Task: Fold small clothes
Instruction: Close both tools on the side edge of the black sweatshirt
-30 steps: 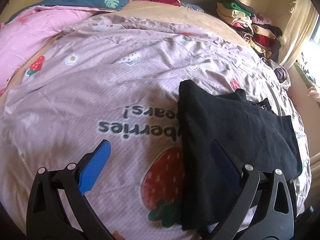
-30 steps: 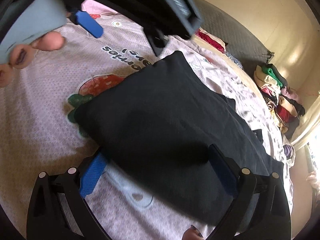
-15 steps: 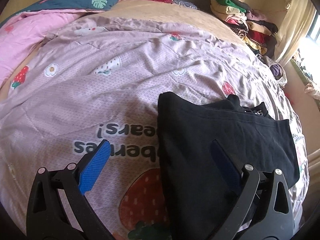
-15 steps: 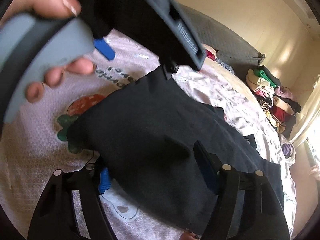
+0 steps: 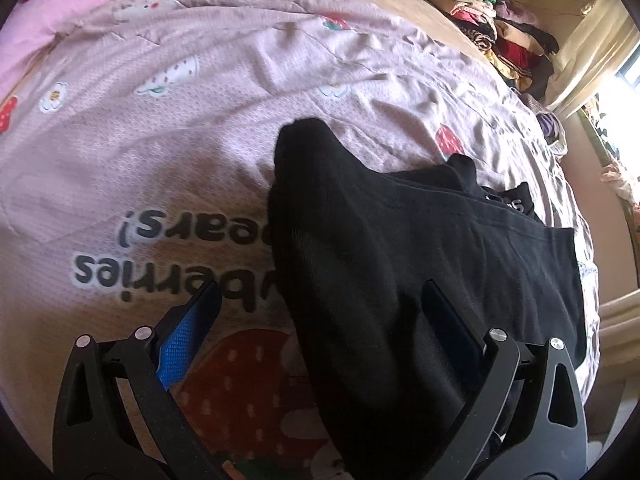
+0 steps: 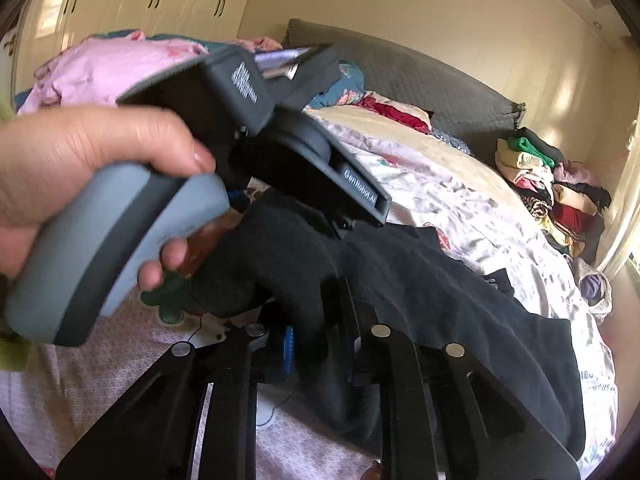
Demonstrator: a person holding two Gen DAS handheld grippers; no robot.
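Observation:
A black garment (image 5: 420, 248) lies folded on a lilac strawberry-print bedspread (image 5: 168, 152), its near left edge pulled up into a ridge. In the left wrist view my left gripper (image 5: 320, 292) is open and tilted down. Its left pad (image 5: 188, 328) hangs over the bedspread and its right finger over the cloth, straddling the garment's left edge. In the right wrist view my right gripper (image 6: 316, 320) has jaws closing on a bunched fold of the black garment (image 6: 440, 280), which is raised off the bed. A hand (image 6: 80, 168) holds the left gripper's handle above it.
A pile of folded clothes (image 5: 492, 20) sits at the bed's far right, next to a curtain (image 5: 592, 44). A pink blanket (image 5: 48, 20) lies far left. A grey headboard (image 6: 420, 76) and wardrobe doors (image 6: 120, 4) stand behind the bed.
The right gripper's jaws have come together on the garment's near edge and risen, lifting the fold. The left gripper has moved lower and nearer over the garment's left edge, still open.

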